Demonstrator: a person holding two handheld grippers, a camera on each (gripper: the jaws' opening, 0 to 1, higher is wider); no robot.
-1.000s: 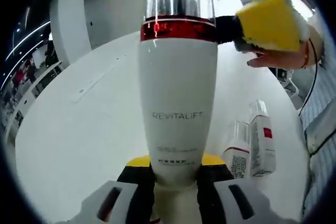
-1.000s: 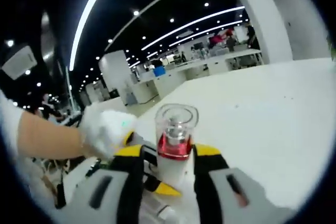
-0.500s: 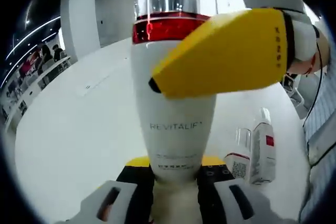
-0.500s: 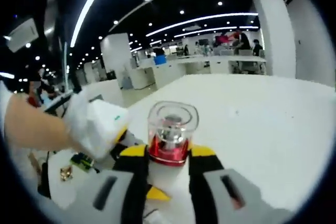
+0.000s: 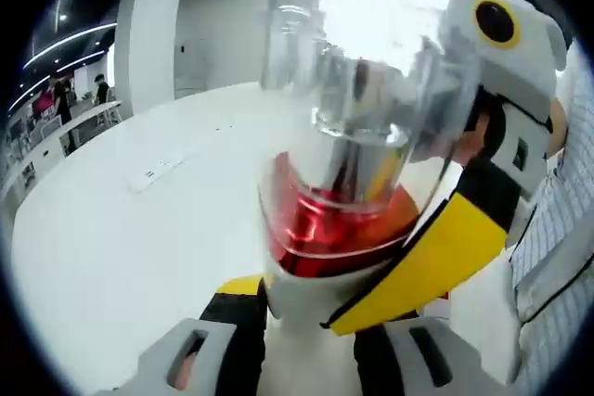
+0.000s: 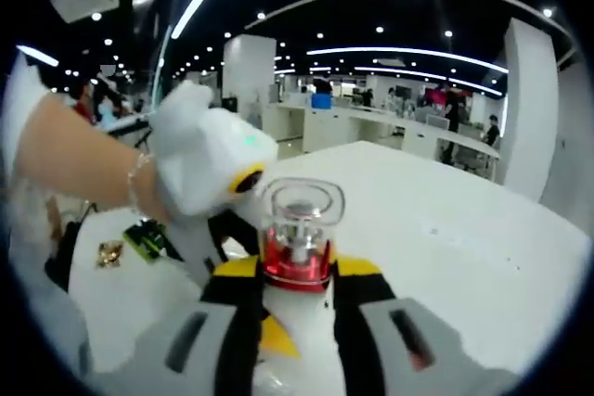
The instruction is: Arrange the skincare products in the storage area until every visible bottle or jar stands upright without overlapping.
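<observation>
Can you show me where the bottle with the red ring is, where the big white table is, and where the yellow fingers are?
bottle (image 6: 299, 229): right gripper view, on its clear cap.
table (image 5: 130, 238): left gripper view, on its bare white top.
right gripper's yellow fingers (image 5: 422, 261): left gripper view, on the yellow face of one of them.

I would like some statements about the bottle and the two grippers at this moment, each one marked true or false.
1. The bottle has a clear cap above a red band. True.
2. The right gripper closes on the bottle near its top. True.
3. The left gripper is open and far from the bottle. False: its jaws stand against the white body of the bottle.
4. The bottle lies flat on the white table. False: both grippers hold it above the table.
5. The table is black. False: it is white.
</observation>
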